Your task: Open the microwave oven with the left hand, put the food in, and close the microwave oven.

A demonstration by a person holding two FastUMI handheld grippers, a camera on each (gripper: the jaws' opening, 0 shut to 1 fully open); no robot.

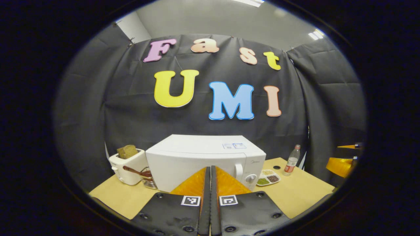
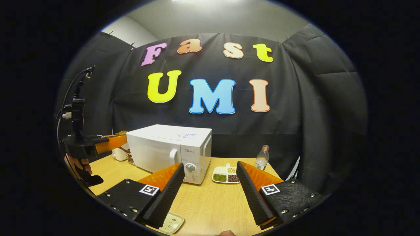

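We note the white microwave oven (image 1: 203, 157) straight ahead of the left tool (image 1: 210, 183), whose fingers are pressed together on nothing. Door closed; long axis crosswise, front angled toward us. Its logo is too small to read. Right tool (image 2: 210, 183) gapes wide, empty; divided food tray (image 2: 225, 175) beyond, on the table (image 2: 210, 203).

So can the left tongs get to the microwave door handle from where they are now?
Probably yes. The left tongs face the microwave with nothing between, and its door handle sits just right of them. They are shut, so they'd need to open first.
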